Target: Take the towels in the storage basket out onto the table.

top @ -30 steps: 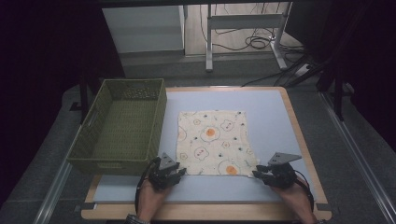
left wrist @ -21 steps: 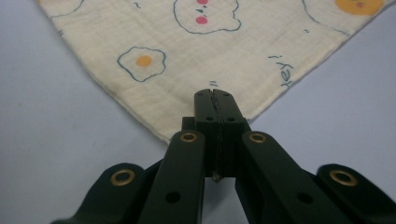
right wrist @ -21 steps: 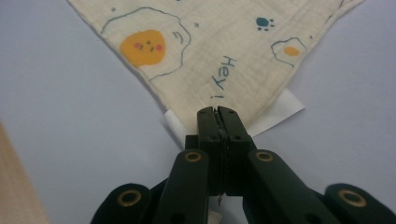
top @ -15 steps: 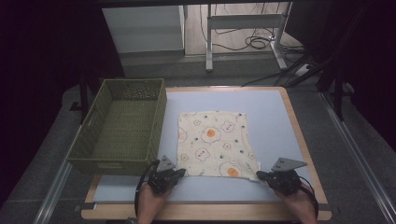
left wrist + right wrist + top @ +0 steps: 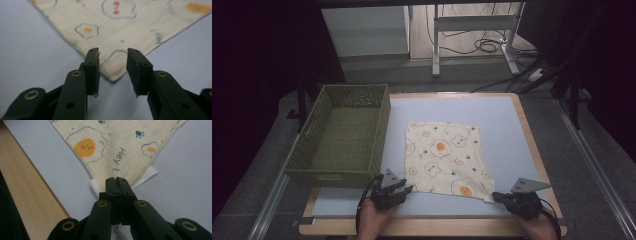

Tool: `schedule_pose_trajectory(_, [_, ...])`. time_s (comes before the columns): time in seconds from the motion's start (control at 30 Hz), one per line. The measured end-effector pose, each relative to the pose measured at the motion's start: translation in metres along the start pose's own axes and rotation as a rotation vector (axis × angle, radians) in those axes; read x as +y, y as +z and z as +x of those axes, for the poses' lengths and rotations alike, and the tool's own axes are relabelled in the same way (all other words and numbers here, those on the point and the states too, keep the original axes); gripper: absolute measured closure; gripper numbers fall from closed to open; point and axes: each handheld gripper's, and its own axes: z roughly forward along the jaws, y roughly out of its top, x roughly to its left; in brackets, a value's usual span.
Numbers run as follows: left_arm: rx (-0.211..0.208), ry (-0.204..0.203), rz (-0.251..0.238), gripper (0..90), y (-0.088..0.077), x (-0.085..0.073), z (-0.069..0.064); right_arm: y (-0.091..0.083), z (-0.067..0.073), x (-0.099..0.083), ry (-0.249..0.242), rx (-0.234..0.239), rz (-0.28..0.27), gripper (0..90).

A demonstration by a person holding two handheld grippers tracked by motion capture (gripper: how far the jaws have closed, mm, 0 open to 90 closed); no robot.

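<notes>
A cream cloth (image 5: 444, 160) printed with fried eggs and paw marks lies flat on the pale blue mat (image 5: 492, 117) of the table, just right of a green woven basket (image 5: 339, 137). The right gripper (image 5: 496, 197) is clenched on the cloth's near right corner; in the right gripper view its jaws meet tight on the fabric at that corner (image 5: 117, 180), where a white label (image 5: 147, 173) peeks out from beneath. The left gripper (image 5: 408, 189) is released: in the left gripper view its jaws stand apart on either side of the near left corner (image 5: 112, 72) without pressing it, having just been opening, with the cloth tip between them. Both hands reach in from the near edge of the table, low and pointing forward, the left hand (image 5: 374, 220) close to the basket's near wall, the right hand (image 5: 537, 225) close to the wooden border (image 5: 532, 145). The forearms are cut off at the bottom of the high view, and the room around the table is too dark to make out.
</notes>
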Motion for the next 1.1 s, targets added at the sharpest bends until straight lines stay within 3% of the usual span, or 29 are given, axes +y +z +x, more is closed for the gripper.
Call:
schedule_pose_trajectory(0.07, [-0.015, -0.022, 0.0, 68.5, 0.0, 0.0, 0.001, 0.0, 0.0, 0.0, -0.003, 0.0, 0.002, 88.6])
schedule_pose_trajectory(0.17, [-0.038, -0.022, 0.015, 86.1, -0.003, 0.0, -0.001, 0.0, 0.0, -0.001, 0.001, 0.002, 0.002, 88.6])
schedule_pose_trajectory(0.23, [-0.05, -0.023, 0.018, 87.3, -0.004, 0.0, -0.001, 0.0, 0.0, -0.002, 0.005, 0.002, 0.003, 88.6])
schedule_pose_trajectory(0.37, [-0.12, -0.052, 0.009, 87.3, -0.018, -0.008, -0.005, -0.005, 0.003, -0.003, 0.002, 0.008, -0.004, 88.6])
schedule_pose_trajectory(0.53, [-0.166, -0.032, 0.022, 87.1, -0.034, -0.02, -0.02, -0.014, 0.009, -0.011, 0.011, 0.021, 0.006, 88.6])
schedule_pose_trajectory(0.63, [-0.164, -0.022, 0.016, 82.4, -0.038, -0.022, -0.022, -0.02, 0.012, -0.016, 0.027, 0.049, -0.002, 88.1])
schedule_pose_trajectory(0.67, [-0.134, -0.018, -0.011, 76.1, -0.043, -0.02, -0.021, -0.024, 0.013, -0.016, 0.027, 0.054, -0.011, 87.2])
schedule_pose_trajectory(0.8, [-0.104, -0.043, -0.037, 59.6, -0.044, -0.008, -0.01, -0.029, 0.009, -0.008, 0.018, 0.031, -0.039, 81.0])
schedule_pose_trajectory(0.87, [-0.085, -0.036, -0.031, 54.1, -0.039, -0.001, -0.006, -0.029, 0.004, -0.003, 0.023, 0.025, -0.047, 77.9])
schedule_pose_trajectory(1.1, [-0.101, -0.044, -0.029, 47.5, -0.006, 0.027, 0.01, -0.01, -0.014, 0.012, 0.024, -0.007, -0.026, 71.1])
